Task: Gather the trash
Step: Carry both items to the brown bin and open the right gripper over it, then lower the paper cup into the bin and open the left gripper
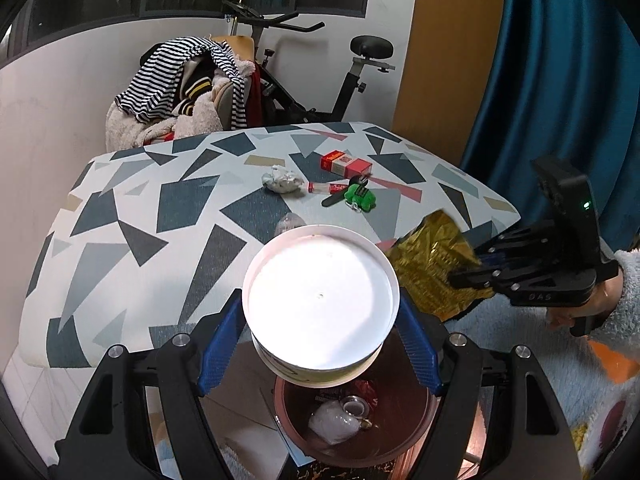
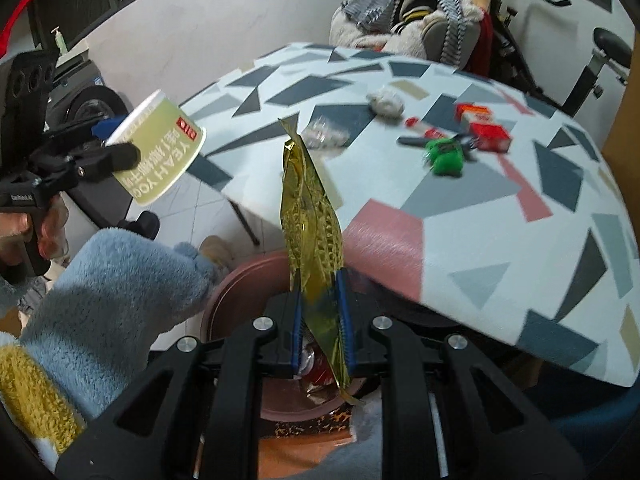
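Between your left gripper's (image 1: 320,344) blue pads sits a white-and-green paper cup (image 1: 320,304), clamped at its sides, its white base turned toward the lens. Directly beneath that grip, and partly hidden by the cup, stands the reddish-brown trash bin (image 1: 424,432), already holding a white crumpled wad and other scraps. To the right of the cup, your right gripper (image 2: 322,320) is closed narrowly on a gold foil wrapper (image 2: 310,216), which stands upward from the pads, with the bin's rim below them.

Ahead of both grippers, the patterned table (image 1: 120,264) carries what remains: a crumpled grey-white paper ball (image 1: 282,179), a red carton (image 1: 346,163), a small red-capped item (image 1: 326,188), a green toy on a key ring (image 1: 361,197) and a bit of clear plastic (image 1: 290,222) near the cup's far rim.

Step in hand, by judgement: the drop-off. Both items appear poised over the bin. The next move calls for widening each grip so cup and wrapper fall inside, then reaching forward for the paper ball.
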`<state>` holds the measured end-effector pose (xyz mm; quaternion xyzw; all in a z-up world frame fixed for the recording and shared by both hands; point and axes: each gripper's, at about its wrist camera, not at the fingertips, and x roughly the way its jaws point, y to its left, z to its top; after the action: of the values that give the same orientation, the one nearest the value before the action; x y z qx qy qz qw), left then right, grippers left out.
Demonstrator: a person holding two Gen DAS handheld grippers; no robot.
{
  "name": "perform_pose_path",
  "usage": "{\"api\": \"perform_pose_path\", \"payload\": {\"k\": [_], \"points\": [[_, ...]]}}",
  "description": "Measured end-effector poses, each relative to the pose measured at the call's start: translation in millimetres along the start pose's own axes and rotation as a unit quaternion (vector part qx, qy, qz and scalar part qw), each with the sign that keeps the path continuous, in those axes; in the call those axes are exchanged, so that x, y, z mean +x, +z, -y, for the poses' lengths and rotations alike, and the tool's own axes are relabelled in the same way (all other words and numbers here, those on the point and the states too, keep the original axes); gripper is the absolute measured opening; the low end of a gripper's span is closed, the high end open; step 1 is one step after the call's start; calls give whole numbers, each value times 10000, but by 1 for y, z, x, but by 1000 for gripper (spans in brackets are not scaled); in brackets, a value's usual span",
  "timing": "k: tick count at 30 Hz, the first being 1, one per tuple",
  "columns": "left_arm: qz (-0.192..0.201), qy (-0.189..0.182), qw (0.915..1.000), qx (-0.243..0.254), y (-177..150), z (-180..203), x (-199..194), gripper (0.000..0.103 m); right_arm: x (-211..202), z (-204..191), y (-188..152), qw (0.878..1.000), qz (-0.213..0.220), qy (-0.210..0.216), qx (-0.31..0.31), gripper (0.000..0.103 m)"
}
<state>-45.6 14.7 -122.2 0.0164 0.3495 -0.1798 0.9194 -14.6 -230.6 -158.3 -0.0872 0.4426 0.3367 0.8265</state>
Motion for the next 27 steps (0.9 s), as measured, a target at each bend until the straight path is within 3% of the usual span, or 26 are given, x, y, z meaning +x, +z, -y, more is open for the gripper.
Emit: {"api": "perform_pose_path", "payload": {"k": [10, 13, 15, 17, 19, 24, 27], "points": [[-110, -30, 9999, 0, -13, 0, 2, 72, 50, -16, -8, 9970, -744, 181, -61, 19], [-157, -42, 9999, 32, -15, -1, 4, 72, 59, -16, -9, 9959, -889, 180, 49, 24], [-181, -56, 9998, 41, -15, -1, 6, 72, 62, -16, -10, 9959, -883, 185, 108, 29], [-214, -65, 9997, 45, -16, -2, 9, 72, 63, -15, -10, 9961, -857, 155, 121, 45], [-238, -85, 9997, 35, -16, -2, 11, 72, 61, -14, -8, 9967, -796, 98, 127, 51], [-343, -127, 9993, 82, -19, 3, 20, 72, 39, -2, 2, 9993, -308, -183, 144, 86], [-445, -150, 9988, 111, -22, 7, 28, 72, 26, 9, 8, 9988, -70, -433, 225, 93]]}}
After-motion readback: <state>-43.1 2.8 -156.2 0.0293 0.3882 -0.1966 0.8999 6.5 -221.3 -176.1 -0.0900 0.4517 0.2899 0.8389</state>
